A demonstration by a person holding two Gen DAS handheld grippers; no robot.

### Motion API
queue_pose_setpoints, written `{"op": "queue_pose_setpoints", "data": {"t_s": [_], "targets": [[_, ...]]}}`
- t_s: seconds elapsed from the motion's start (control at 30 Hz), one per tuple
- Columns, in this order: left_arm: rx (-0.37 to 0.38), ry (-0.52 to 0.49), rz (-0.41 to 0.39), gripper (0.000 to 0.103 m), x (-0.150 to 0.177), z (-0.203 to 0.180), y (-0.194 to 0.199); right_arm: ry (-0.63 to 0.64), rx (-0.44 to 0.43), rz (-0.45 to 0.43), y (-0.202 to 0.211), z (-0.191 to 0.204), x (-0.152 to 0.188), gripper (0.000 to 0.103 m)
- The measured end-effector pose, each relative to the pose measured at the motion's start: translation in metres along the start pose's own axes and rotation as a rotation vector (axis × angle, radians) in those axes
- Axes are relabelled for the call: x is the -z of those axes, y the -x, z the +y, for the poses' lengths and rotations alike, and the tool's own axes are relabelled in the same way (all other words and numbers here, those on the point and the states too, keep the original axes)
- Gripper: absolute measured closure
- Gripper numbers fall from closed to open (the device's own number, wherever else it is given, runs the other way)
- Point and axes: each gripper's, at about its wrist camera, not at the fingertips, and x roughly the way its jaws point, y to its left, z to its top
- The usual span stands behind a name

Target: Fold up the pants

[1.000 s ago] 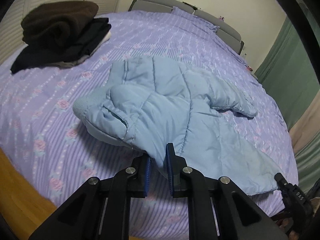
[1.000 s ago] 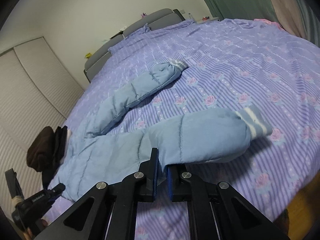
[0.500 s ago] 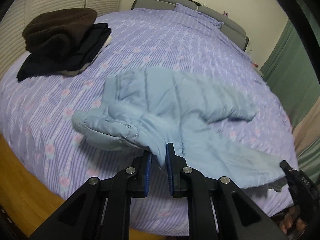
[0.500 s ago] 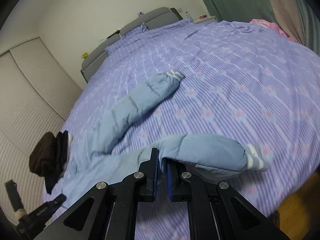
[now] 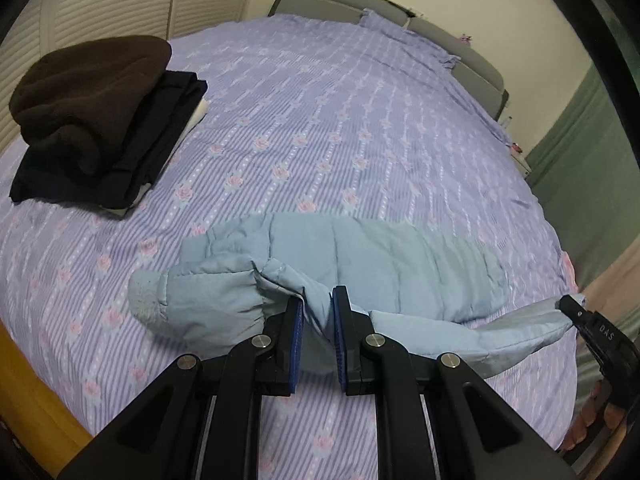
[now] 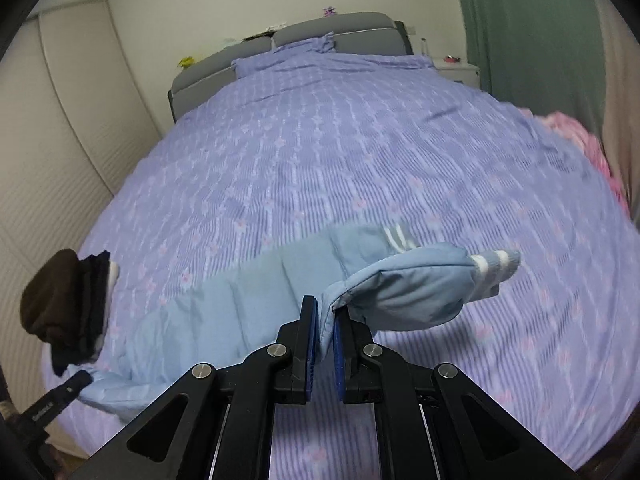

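Light blue padded pants (image 5: 384, 264) lie across the near part of the purple bed, one leg flat, the other lifted. My left gripper (image 5: 317, 312) is shut on the pants near the waist end, which bunches to its left. My right gripper (image 6: 325, 316) is shut on the lifted leg (image 6: 412, 288), whose striped cuff (image 6: 494, 266) hangs to the right above the bed. The flat leg's striped cuff (image 6: 396, 238) lies just behind it. The right gripper also shows in the left wrist view (image 5: 576, 312), and the left gripper in the right wrist view (image 6: 82, 380).
A stack of folded dark clothes topped by a brown fleece (image 5: 92, 116) sits on the bed's left side. The purple floral bedspread (image 5: 340, 120) stretches to a grey headboard (image 6: 304, 36). Pink fabric (image 6: 588, 148) lies at the right edge by green curtains (image 6: 528, 24).
Both grippers have pulled the pants toward the near edge of the bed and lifted the held side, so the near leg now hangs stretched between them over the flat leg.
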Motion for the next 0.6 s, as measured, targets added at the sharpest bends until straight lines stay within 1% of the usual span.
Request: {"op": "queue_pose_setpoints", "data": {"t_s": [0.13,0.23,0.3,0.4,0.5,0.6], "targets": [[0.004,0.036,0.034,0.087,-0.027,0.007,-0.022,0.01,0.023,0.06,-0.038,0.014,-0.026,0.095],[-0.034,0.014,0.046,0.087,-0.041,0.003,-0.043,0.027,0.063,0.107,-0.069,0.023,-0.037,0.095],[-0.06,0.003,0.054,0.087,-0.048,0.002,-0.056,0.043,0.094,0.127,-0.087,0.029,-0.041,0.095],[-0.099,-0.012,0.06,0.087,-0.057,0.004,-0.073,0.048,0.107,0.139,-0.109,0.036,-0.047,0.095],[-0.127,-0.042,0.084,0.086,-0.062,0.003,-0.088,0.063,0.123,0.146,-0.125,0.042,-0.051,0.095],[-0.153,-0.066,0.089,0.082,-0.066,0.003,-0.098,0.078,0.14,0.164,-0.142,0.045,-0.05,0.094]]}}
